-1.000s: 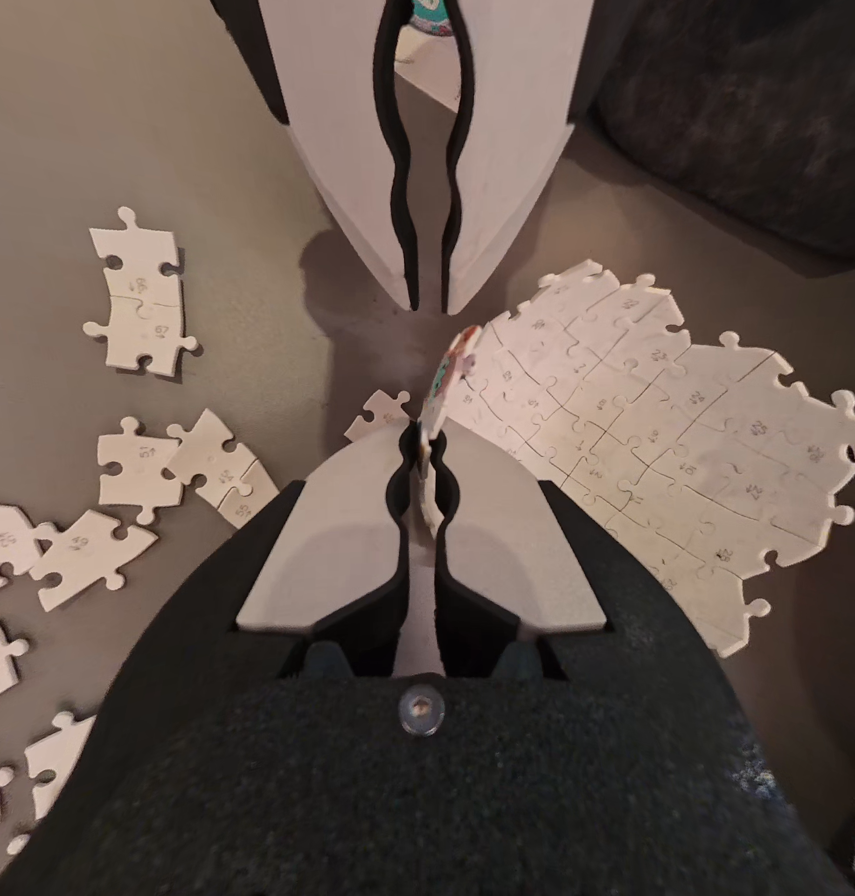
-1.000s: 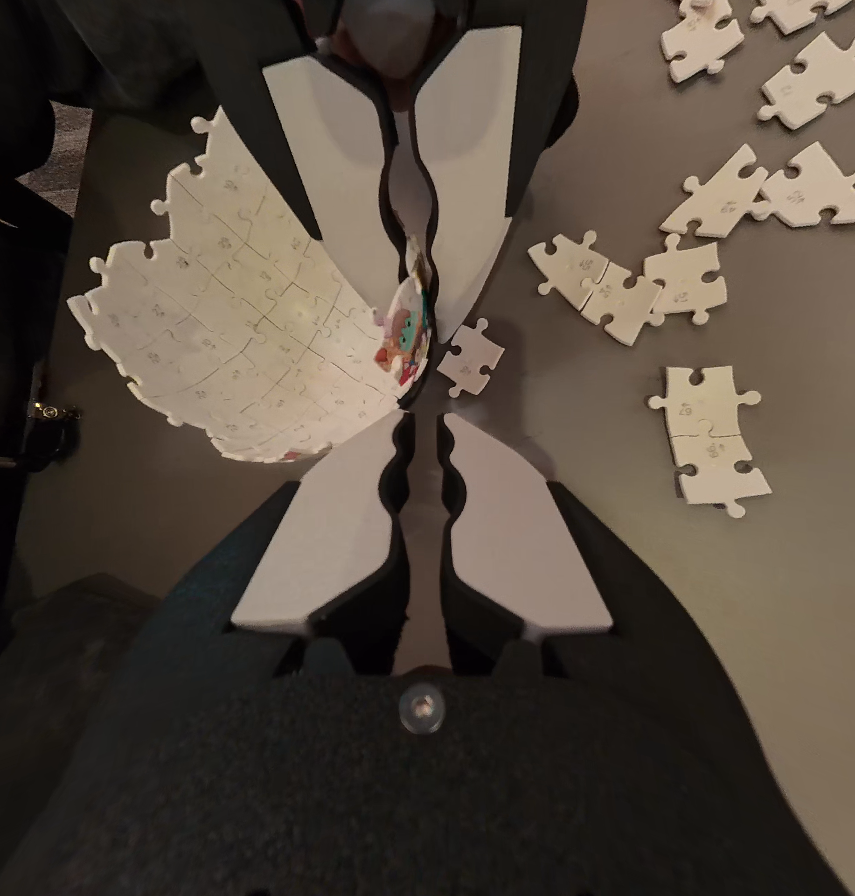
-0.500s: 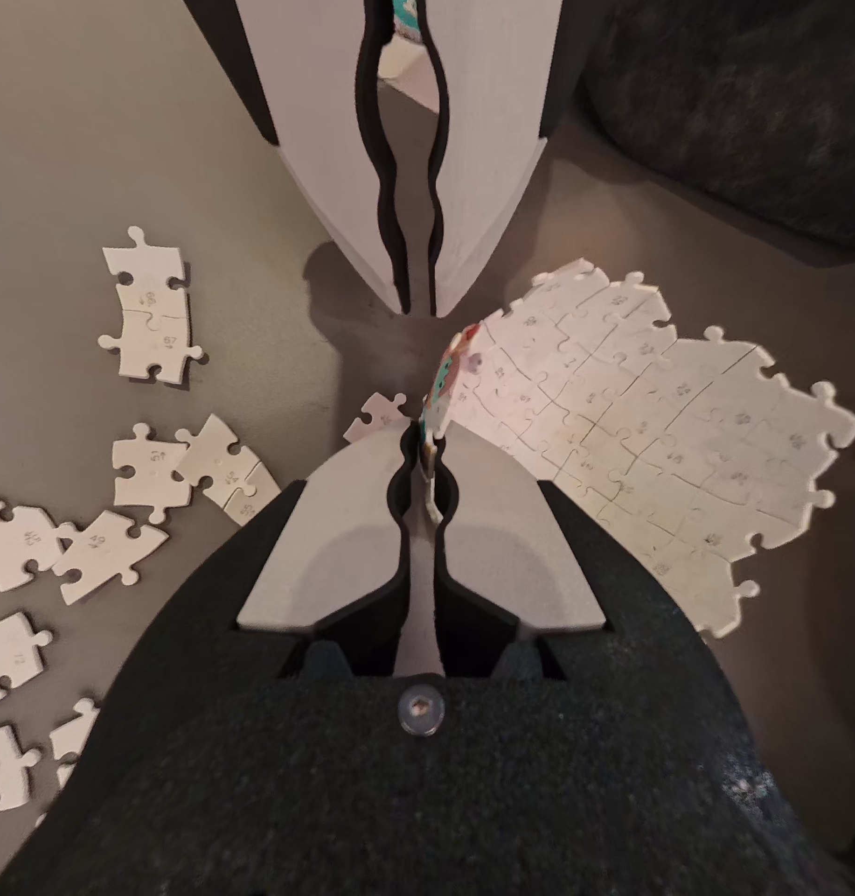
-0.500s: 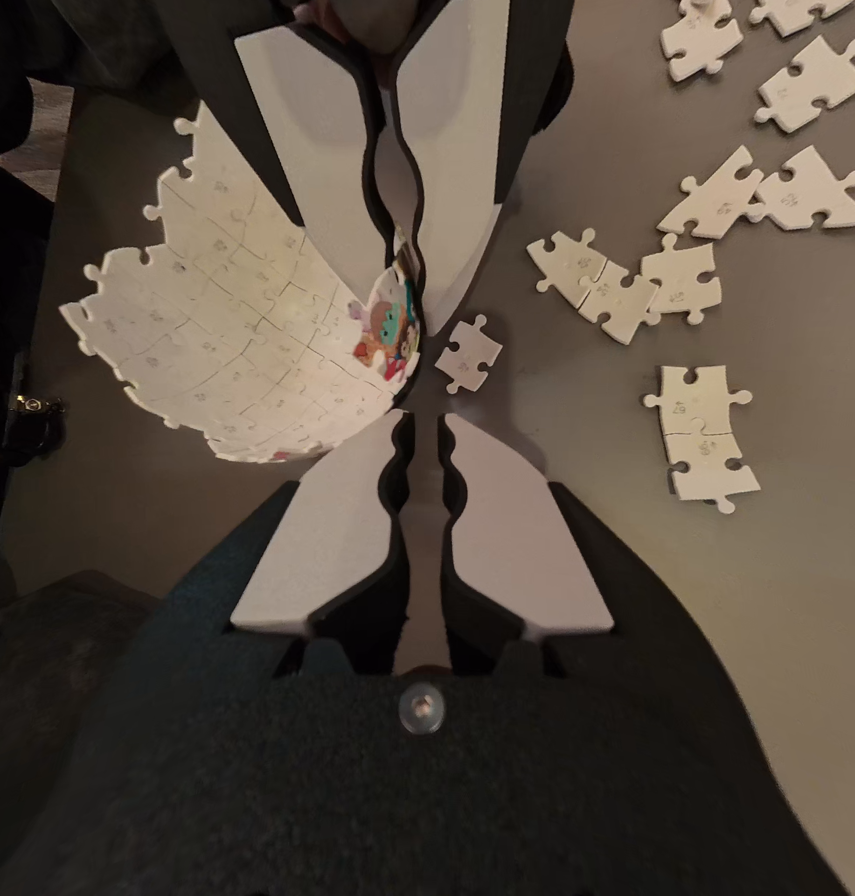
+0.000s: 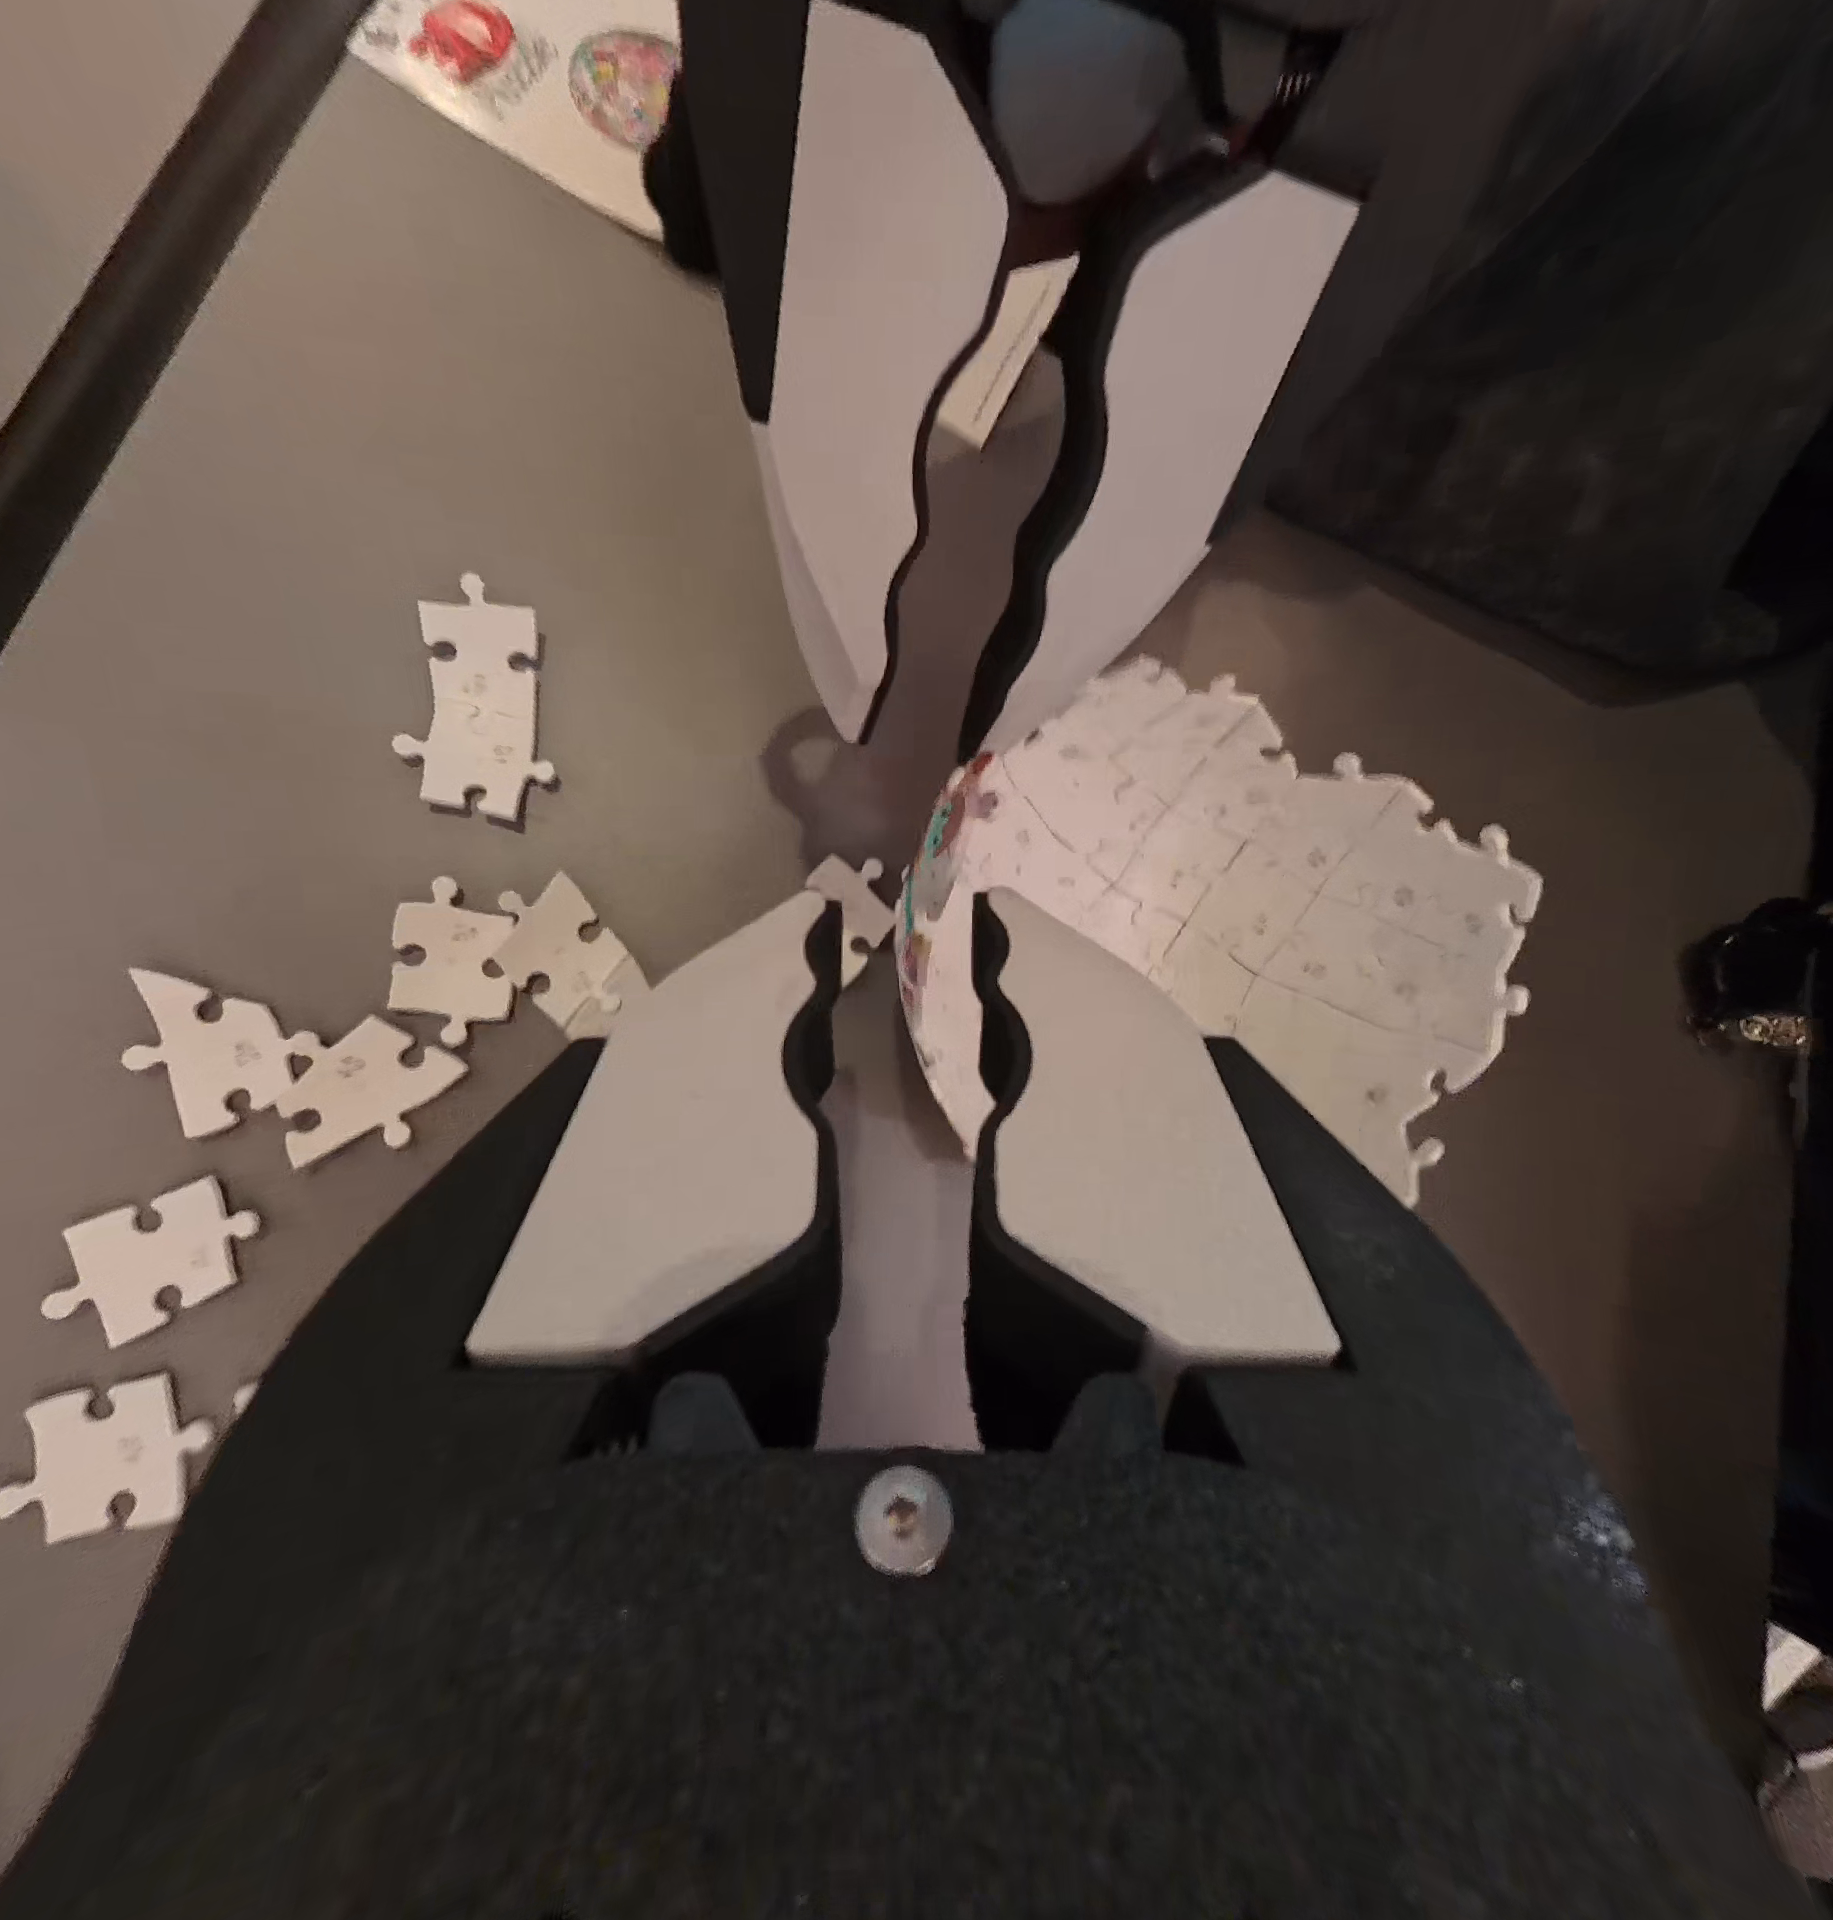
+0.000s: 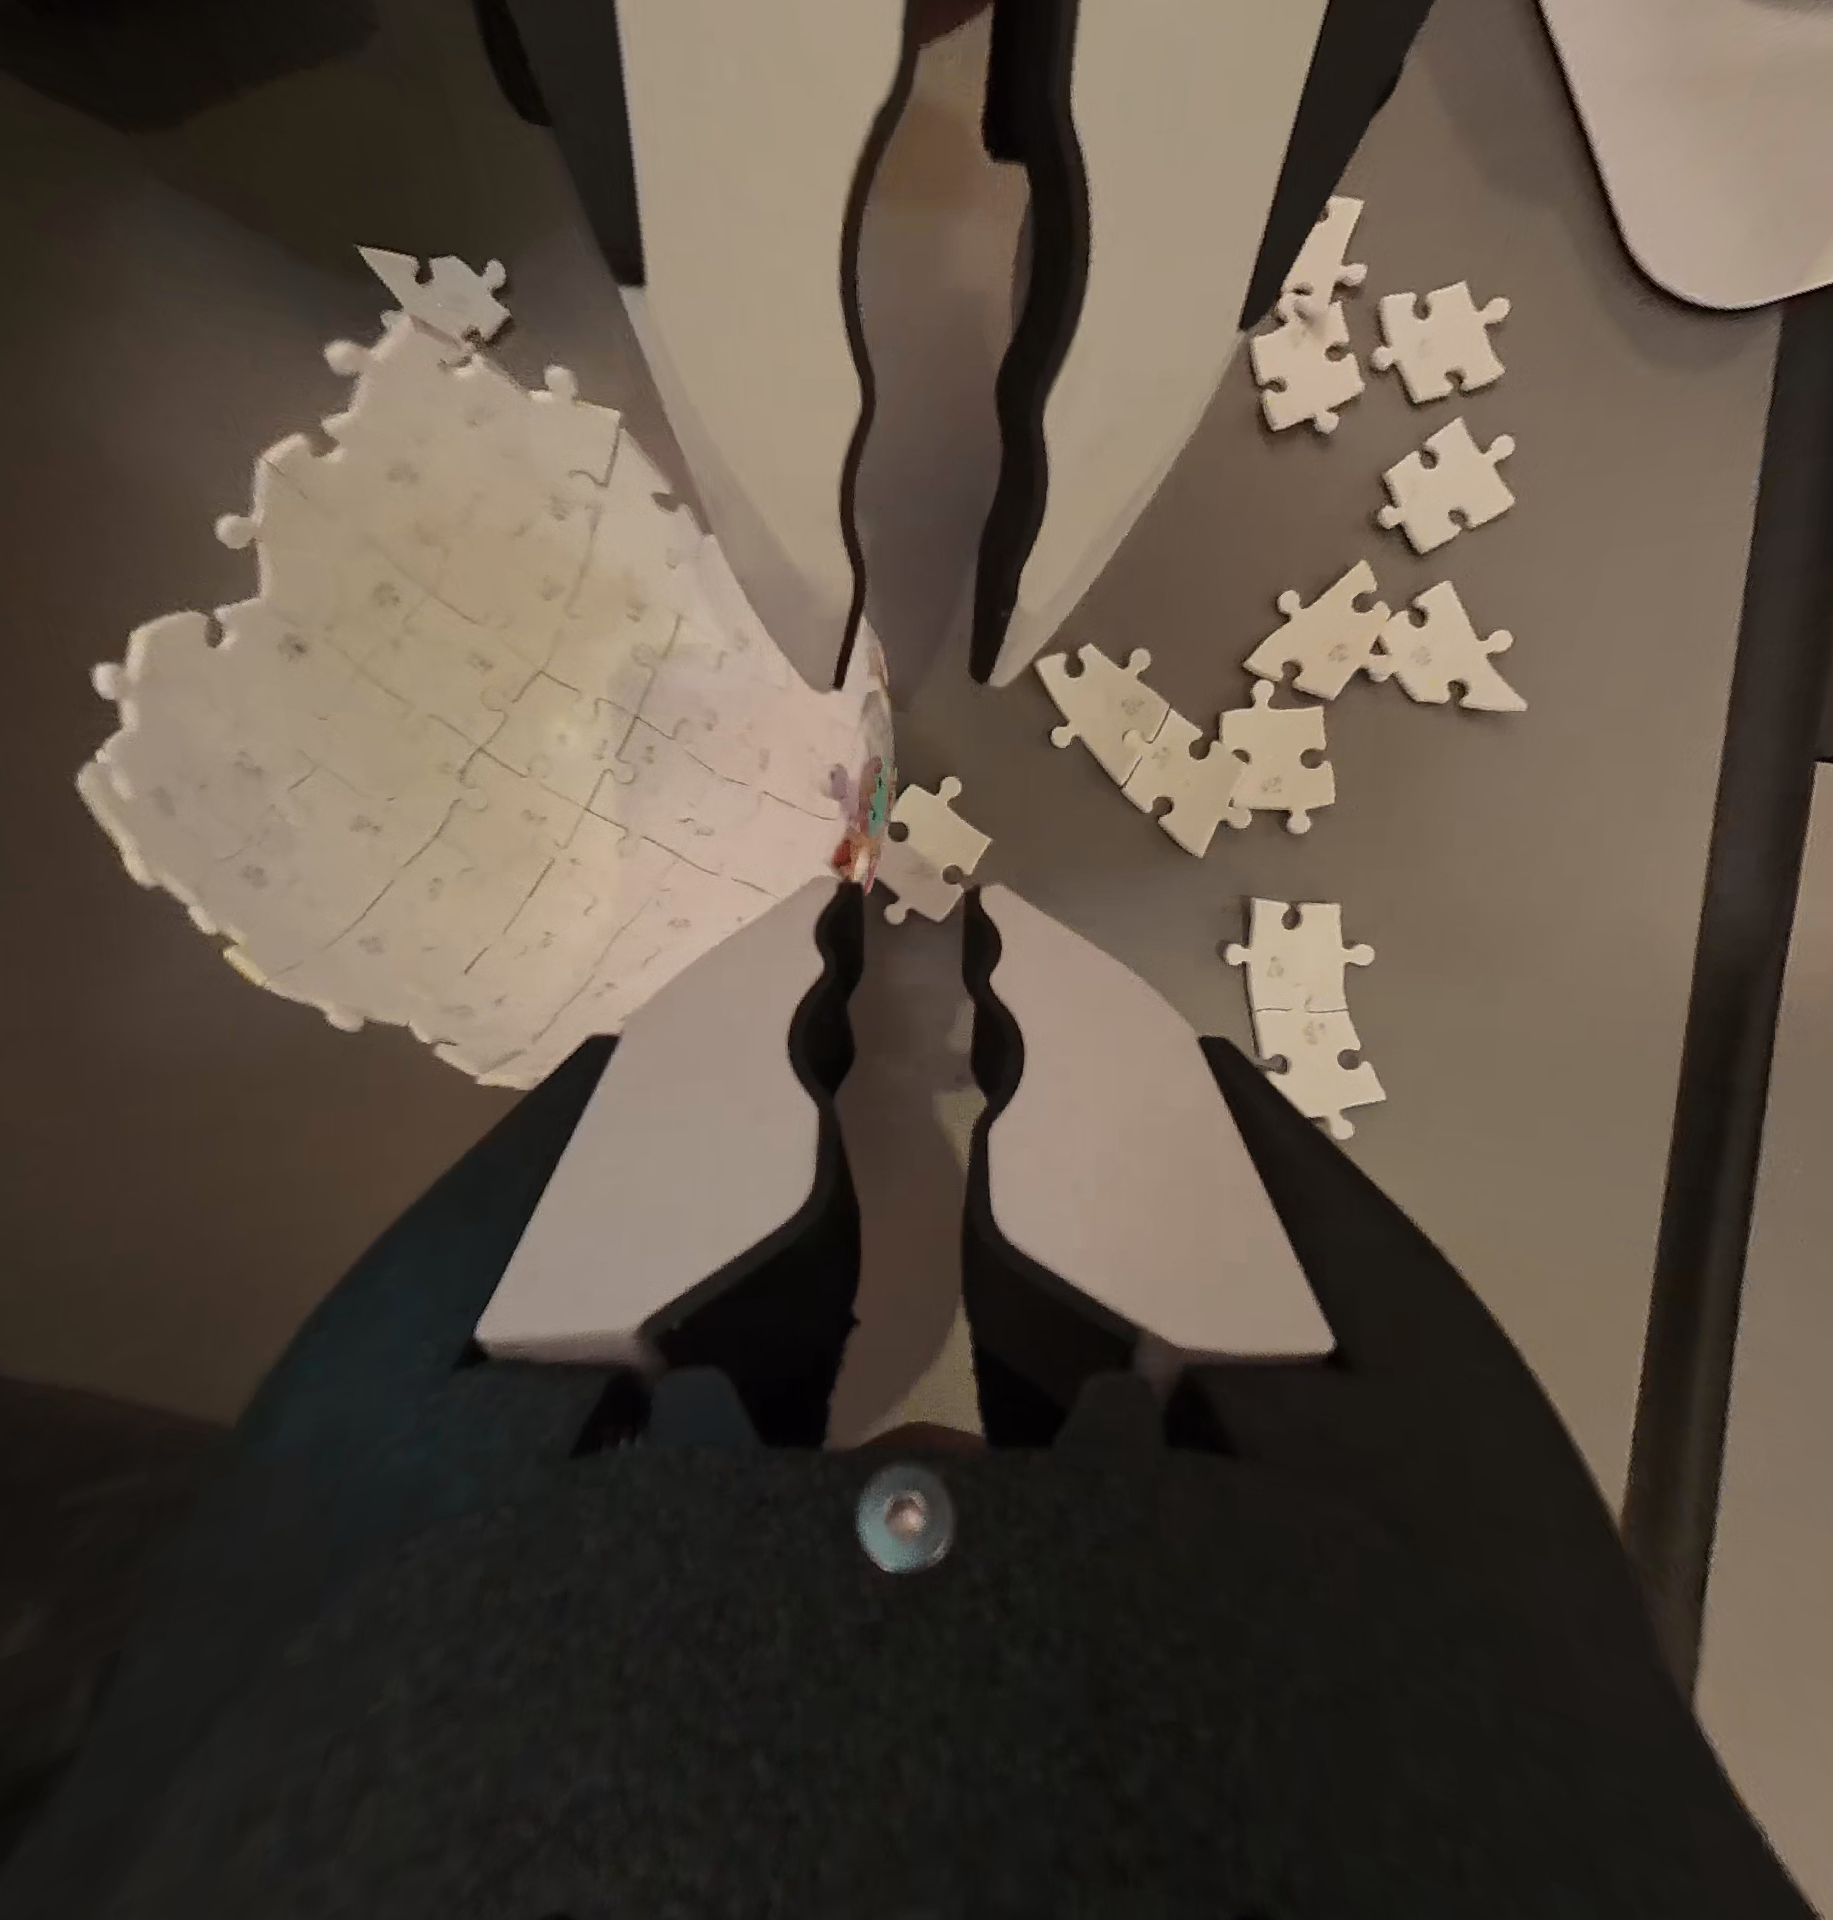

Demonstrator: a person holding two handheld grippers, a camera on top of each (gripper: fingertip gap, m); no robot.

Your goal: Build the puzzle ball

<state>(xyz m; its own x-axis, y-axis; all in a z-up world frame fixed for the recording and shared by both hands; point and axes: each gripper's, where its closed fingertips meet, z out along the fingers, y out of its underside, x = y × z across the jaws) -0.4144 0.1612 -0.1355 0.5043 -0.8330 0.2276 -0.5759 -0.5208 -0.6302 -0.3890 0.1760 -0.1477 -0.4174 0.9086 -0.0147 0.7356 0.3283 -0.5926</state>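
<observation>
From my left tool, the half-built shell lies right on the bench, loose pieces left, one piece between.

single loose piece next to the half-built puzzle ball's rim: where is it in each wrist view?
Left wrist view: the single loose piece lies just left of centre, partly behind the left gripper's left fingertip.
Right wrist view: just right of centre, at the right gripper's fingertips.
Shared landmark: the half-built puzzle ball, whose coloured rim sits beside the piece in both.
</observation>
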